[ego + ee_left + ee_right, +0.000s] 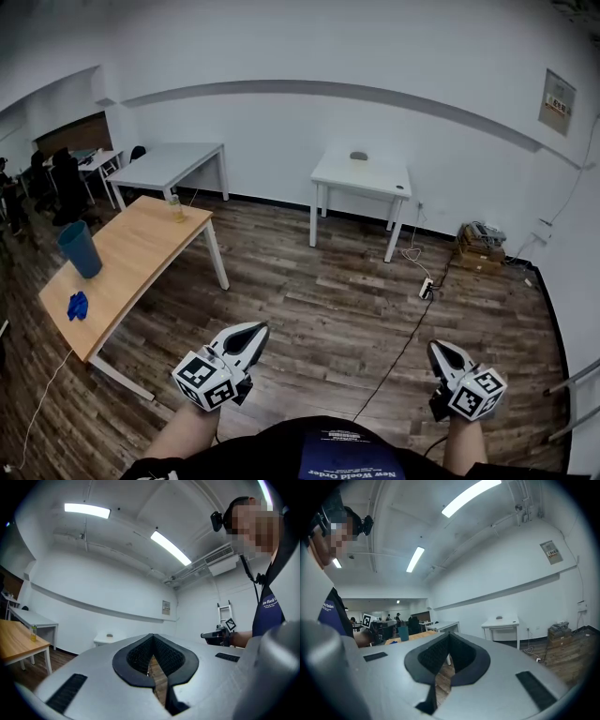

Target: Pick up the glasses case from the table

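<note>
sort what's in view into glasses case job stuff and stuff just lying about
Job: small grey thing, likely the case, on the white table; left tool and right tool, both shut, empty.
Lying about: wooden table, blue bin, blue cloth, bottle, power strip.

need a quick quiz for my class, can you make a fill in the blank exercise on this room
1. The left gripper and the right gripper are both empty, with their jaws ____.
2. The blue bin stands on the near table, whose top is ____.
3. The small grey thing lies on the far table, which is coloured ____.
Missing words: shut; wooden; white.
</note>
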The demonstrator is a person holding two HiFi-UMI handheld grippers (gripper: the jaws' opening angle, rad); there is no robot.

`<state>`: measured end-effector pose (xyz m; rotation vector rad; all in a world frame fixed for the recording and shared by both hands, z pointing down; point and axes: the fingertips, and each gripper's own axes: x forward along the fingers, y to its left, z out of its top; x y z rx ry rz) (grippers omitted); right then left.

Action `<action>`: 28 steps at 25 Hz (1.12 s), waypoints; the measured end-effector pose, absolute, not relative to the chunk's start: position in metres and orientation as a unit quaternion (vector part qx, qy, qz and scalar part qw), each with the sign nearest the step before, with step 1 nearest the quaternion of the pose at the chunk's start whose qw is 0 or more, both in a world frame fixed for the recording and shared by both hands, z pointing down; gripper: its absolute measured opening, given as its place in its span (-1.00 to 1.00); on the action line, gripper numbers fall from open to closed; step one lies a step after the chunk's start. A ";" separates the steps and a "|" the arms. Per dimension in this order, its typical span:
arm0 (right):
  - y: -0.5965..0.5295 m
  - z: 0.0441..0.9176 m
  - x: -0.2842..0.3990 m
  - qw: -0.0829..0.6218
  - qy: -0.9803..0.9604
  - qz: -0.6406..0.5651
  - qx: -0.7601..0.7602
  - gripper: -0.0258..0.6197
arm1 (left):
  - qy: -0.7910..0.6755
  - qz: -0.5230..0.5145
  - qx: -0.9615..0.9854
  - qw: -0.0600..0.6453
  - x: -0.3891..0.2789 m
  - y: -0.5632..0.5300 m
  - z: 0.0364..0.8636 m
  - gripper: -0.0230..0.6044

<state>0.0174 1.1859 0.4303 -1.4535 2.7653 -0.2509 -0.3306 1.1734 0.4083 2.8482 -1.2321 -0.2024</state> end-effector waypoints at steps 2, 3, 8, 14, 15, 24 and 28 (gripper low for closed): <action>1.183 0.432 0.022 0.006 0.882 -0.085 -0.464 -0.92 | -0.394 -0.063 0.917 0.015 -0.325 1.170 0.408 -0.92; 1.183 0.433 0.024 0.007 0.882 -0.086 -0.463 -0.92 | -0.392 -0.063 0.918 0.015 -0.323 1.169 0.408 -0.92; 1.184 0.435 0.033 0.012 0.882 -0.089 -0.462 -0.92 | -0.388 -0.058 0.920 0.013 -0.311 1.167 0.406 -0.92; 1.188 0.432 0.073 0.017 0.884 -0.090 -0.459 -0.92 | -0.388 -0.052 0.920 0.012 -0.267 1.168 0.397 -0.92; 1.190 0.433 0.081 0.017 0.884 -0.091 -0.459 -0.92 | -0.387 -0.050 0.920 0.012 -0.258 1.170 0.396 -0.92; 1.204 0.439 0.163 0.002 0.893 -0.087 -0.442 -0.92 | -0.396 -0.042 0.917 0.012 -0.166 1.191 0.402 -0.92; 1.202 0.444 0.191 0.002 0.898 -0.092 -0.431 -0.92 | -0.398 -0.032 0.917 0.019 -0.132 1.197 0.410 -0.92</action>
